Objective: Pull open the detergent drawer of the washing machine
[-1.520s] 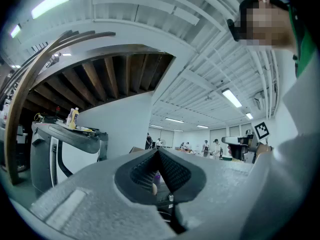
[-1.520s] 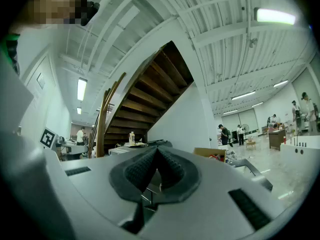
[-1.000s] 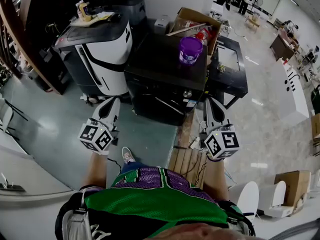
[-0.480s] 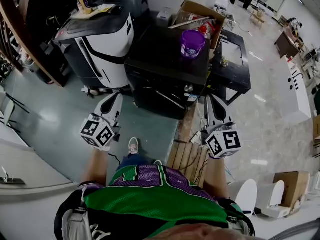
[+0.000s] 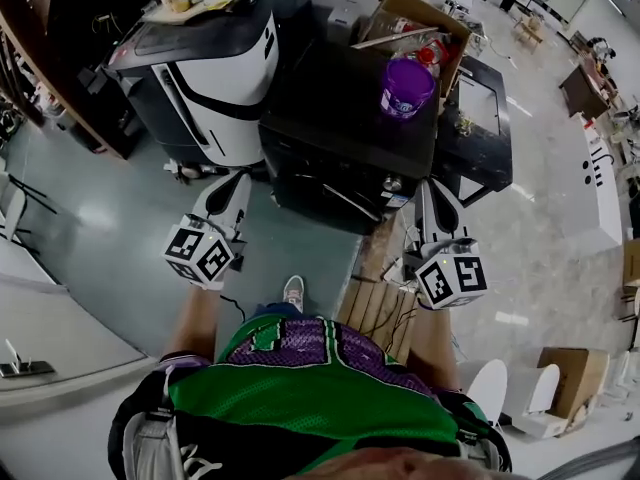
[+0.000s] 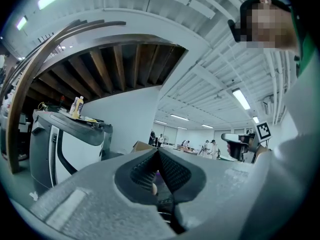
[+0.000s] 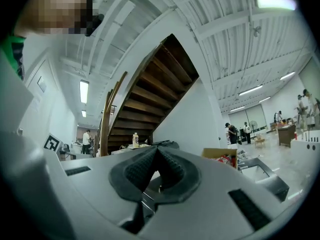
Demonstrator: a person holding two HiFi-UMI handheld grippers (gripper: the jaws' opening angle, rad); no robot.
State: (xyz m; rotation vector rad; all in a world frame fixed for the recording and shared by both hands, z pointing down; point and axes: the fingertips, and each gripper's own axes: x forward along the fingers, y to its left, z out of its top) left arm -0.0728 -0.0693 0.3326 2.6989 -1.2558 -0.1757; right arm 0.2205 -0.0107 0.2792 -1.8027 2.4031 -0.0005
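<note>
Facing you: black washing machine [image 5: 345, 118], ahead of both tools and between them, its dial [image 5: 392, 182] just ahead-left of your right gripper [image 5: 430, 190].
Detergent drawer: somewhere on that dark front panel, but you cannot pick it out from here.
Left gripper [image 5: 238, 180]: jaws pressed together, empty, near the machine's left front corner.
Right gripper: jaws together, nothing between them, wooden pallet [image 5: 375, 313] below it.
Beyond the tips: purple tub [image 5: 407, 86] on the machine's top; white appliance [image 5: 215, 68] ahead-left of your left tool.
</note>
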